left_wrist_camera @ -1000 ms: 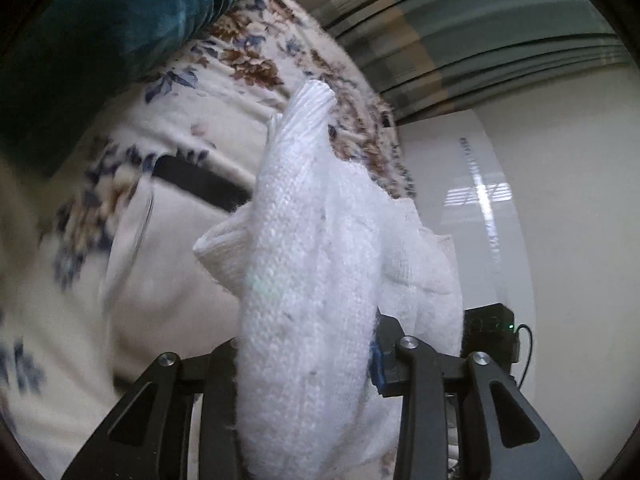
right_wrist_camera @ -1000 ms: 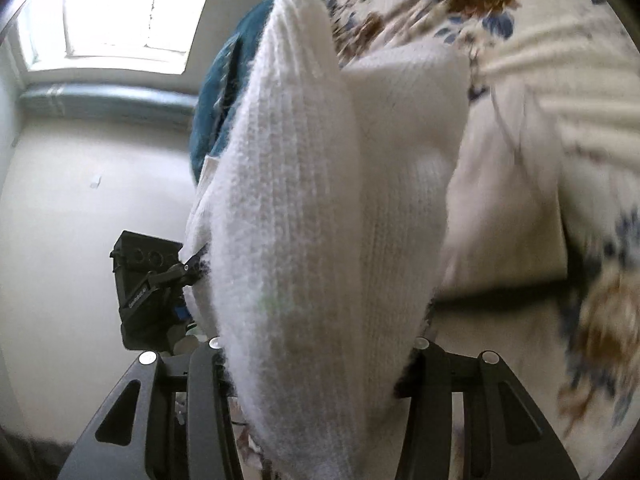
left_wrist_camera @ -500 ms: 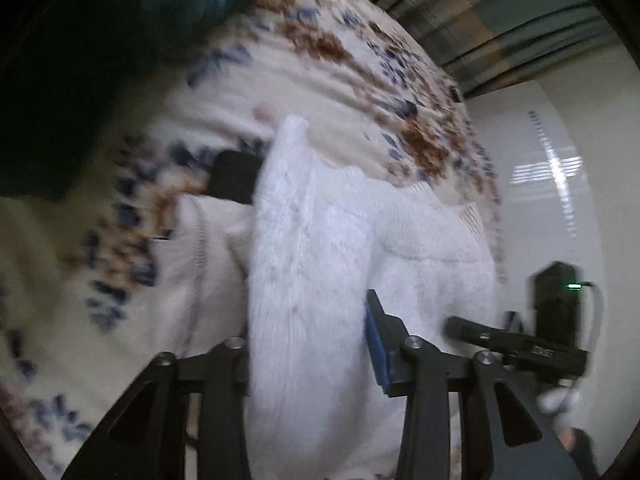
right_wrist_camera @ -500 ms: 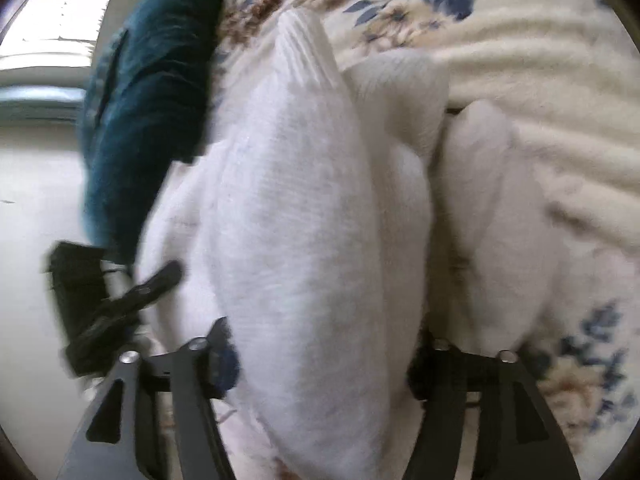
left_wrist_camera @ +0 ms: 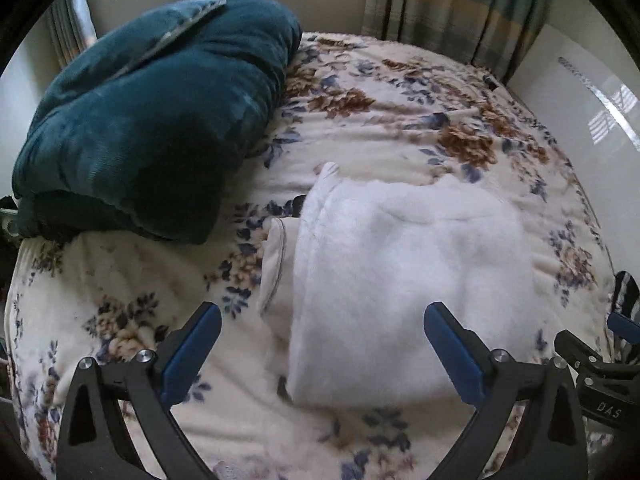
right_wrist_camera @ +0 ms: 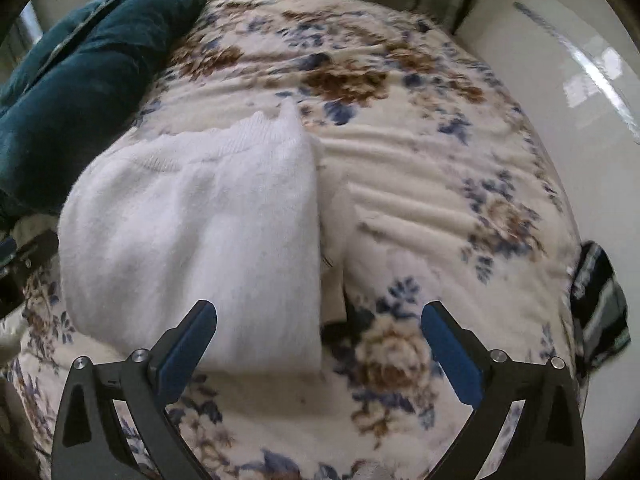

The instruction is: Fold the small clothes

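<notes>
Left gripper [left_wrist_camera: 322, 332]: I've got the jaws spread wide, nothing between the blue pads [left_wrist_camera: 192, 354], hanging just above the near edge of the white knit.
Right gripper [right_wrist_camera: 320, 336]: same here, jaws wide apart and empty, hovering over the near right corner of the garment.
White knit garment [left_wrist_camera: 404, 276]: I see it lying folded on the bed, a soft thick rectangle, ribbed edge at the far side; in the right wrist view [right_wrist_camera: 196, 240] it fills the left half, its right edge running straight toward me.
Cream garment [left_wrist_camera: 276, 264]: peeking out from under the knit's left side, stitched seam showing, touching it.
Floral blanket [left_wrist_camera: 400, 120]: cream with blue and brown flowers, rumpled into ridges at the far right of the knit.
Teal bedding [left_wrist_camera: 152, 116]: bundled at the far left, well apart from the knit.
Striped dark cloth [right_wrist_camera: 600, 304]: I spot it at the right edge of the bed.
Curtains [left_wrist_camera: 452, 8]: striped, far behind the bed.
</notes>
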`<state>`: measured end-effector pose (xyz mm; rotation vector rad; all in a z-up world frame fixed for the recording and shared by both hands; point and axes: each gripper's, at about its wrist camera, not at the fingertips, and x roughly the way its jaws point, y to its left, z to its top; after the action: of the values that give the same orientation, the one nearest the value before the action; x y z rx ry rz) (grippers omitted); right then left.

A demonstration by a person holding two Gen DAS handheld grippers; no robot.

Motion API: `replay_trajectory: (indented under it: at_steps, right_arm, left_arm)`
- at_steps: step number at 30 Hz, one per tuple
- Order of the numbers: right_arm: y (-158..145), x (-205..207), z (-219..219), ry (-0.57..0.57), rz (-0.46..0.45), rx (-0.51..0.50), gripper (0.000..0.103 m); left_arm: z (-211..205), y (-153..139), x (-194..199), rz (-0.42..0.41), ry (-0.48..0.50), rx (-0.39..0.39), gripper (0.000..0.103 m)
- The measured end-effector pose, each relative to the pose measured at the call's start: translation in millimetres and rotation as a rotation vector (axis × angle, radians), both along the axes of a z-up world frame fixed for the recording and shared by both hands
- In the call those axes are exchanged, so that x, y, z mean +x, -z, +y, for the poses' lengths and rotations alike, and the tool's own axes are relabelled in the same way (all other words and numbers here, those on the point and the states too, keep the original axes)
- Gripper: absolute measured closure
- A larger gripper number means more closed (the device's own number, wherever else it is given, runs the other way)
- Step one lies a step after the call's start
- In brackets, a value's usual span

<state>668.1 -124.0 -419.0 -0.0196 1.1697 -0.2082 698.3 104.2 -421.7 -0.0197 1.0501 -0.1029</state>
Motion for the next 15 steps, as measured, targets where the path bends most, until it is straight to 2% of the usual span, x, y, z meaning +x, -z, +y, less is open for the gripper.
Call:
replay_trajectory:
  at_steps: [4,11,15]
  right_arm:
    - [-42,-27,9,0.007,-0.054,-0.041,0.000]
    - [-151,-114,11,0.015,-0.169,-0.083,0.000]
    - [-211,-166,15,0.006,-0.229,-0.107,0.000]
  left_arm:
    - [-9,-40,-35,-0.029,-0.005,0.031,0.000]
    - [-14,-123,-107,-0.112,-0.002,0.048,0.000]
    - [-15,-173,-152,-0.147,0.008,0.033,0.000]
